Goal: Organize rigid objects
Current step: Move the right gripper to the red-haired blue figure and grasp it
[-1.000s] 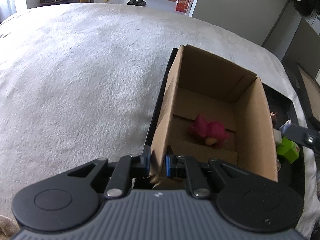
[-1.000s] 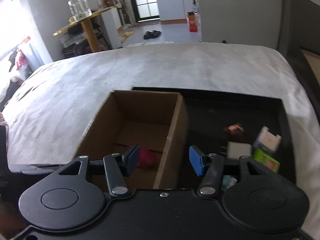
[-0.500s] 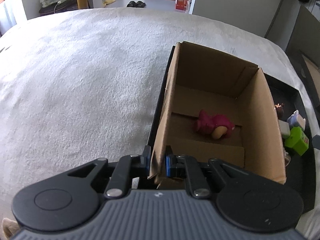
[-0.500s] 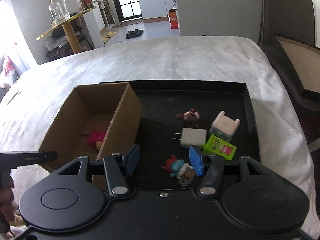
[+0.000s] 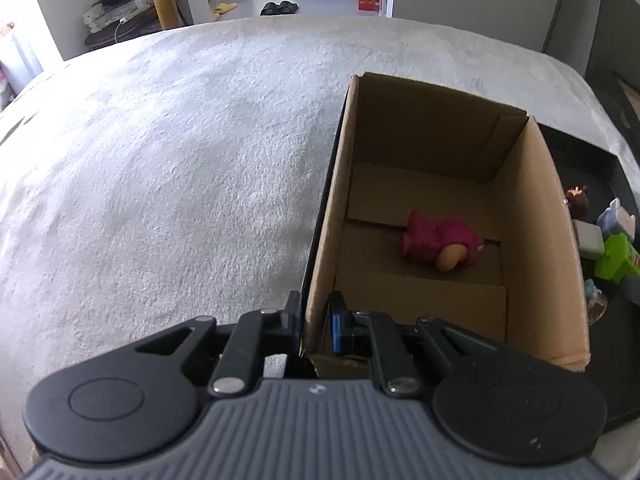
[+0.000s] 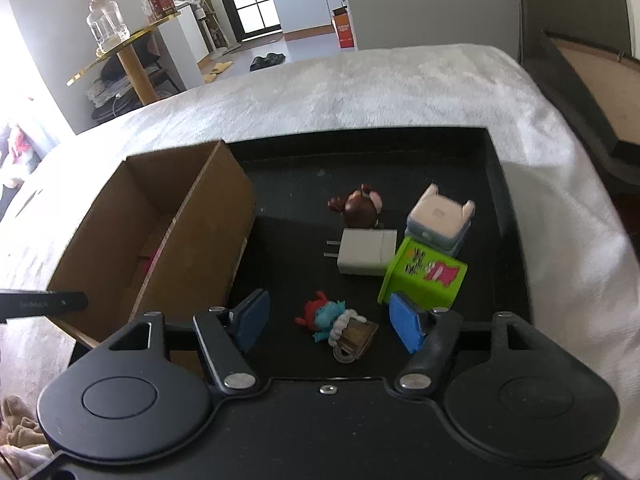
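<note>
An open cardboard box [image 5: 556,248] [image 6: 208,220] stands at the left end of a black tray [image 6: 508,216]. A pink doll [image 5: 440,238] lies on the box floor. My left gripper [image 5: 316,322] is shut on the box's near left wall. My right gripper [image 6: 330,320] is open and empty, just above a blue and red figure with a keyring [image 6: 336,322]. On the tray beyond lie a white charger [image 6: 366,252], a green block [image 6: 424,276], a brown figure [image 6: 360,206] and a pale cube toy [image 6: 440,220].
The tray sits on a white fluffy cover [image 5: 160,180] over a wide surface. A dark framed board [image 6: 588,80] lies off the right edge. A gold side table [image 6: 124,52] with a glass jar stands behind.
My right gripper has swung right from over the box to over the toys on the tray. My left gripper has kept its hold on the box wall.
</note>
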